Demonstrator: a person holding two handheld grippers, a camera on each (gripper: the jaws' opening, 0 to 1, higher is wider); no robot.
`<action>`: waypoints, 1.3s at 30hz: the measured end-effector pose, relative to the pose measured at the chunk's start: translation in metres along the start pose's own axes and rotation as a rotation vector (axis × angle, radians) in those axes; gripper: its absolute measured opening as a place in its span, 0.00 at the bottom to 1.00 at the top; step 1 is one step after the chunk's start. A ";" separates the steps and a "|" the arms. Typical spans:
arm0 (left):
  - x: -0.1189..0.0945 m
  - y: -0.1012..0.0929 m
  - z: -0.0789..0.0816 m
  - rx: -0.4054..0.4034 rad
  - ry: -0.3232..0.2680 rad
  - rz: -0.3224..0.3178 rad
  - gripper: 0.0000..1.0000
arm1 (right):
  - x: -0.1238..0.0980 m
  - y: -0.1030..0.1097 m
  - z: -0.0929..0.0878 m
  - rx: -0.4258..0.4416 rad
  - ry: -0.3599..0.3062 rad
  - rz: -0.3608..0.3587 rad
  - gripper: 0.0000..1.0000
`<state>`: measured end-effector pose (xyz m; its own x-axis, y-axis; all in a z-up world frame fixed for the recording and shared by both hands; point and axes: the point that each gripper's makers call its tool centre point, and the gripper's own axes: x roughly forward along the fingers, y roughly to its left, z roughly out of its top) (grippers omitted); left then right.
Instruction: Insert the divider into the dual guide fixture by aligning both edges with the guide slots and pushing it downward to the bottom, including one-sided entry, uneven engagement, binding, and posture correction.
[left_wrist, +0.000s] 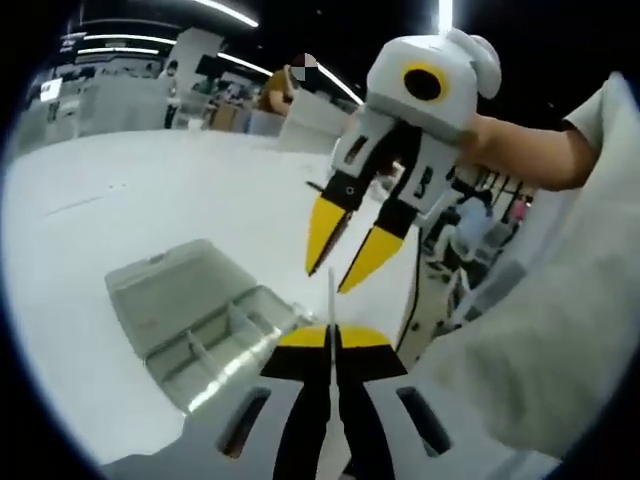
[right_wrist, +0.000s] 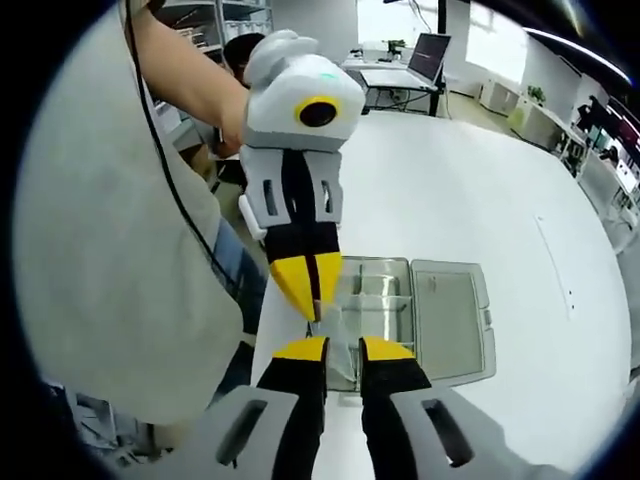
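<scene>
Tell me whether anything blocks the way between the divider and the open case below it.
Nothing visible does. The left tool is shut on the thin clear divider, held in the air above the open clear case on the white table. The right tool is open beside the divider's top, not under it.

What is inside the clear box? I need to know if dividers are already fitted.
The box lies open, lid flat beside it. Inside, clear partition walls split it into compartments that look empty. The right claw hides its near edge.

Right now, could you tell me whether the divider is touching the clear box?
Apart: in the left gripper view, the divider, pinched in the left gripper, stands raised beside the clear box.
</scene>
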<state>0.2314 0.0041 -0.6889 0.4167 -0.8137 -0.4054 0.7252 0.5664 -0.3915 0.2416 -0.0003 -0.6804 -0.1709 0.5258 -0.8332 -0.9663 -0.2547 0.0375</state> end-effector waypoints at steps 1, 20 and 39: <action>0.000 0.000 0.000 0.005 0.001 0.000 0.00 | 0.000 0.000 0.000 0.000 -0.001 0.003 0.05; -0.001 -0.001 -0.003 0.088 -0.009 -0.014 0.00 | 0.003 0.008 -0.001 0.028 -0.011 0.093 0.00; -0.001 0.005 -0.011 0.057 0.010 0.008 0.01 | 0.007 0.017 0.006 0.102 0.005 0.109 0.00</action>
<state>0.2289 0.0092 -0.6999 0.4170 -0.8078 -0.4166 0.7521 0.5640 -0.3409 0.2231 0.0042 -0.6822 -0.2748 0.4958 -0.8238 -0.9568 -0.2258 0.1833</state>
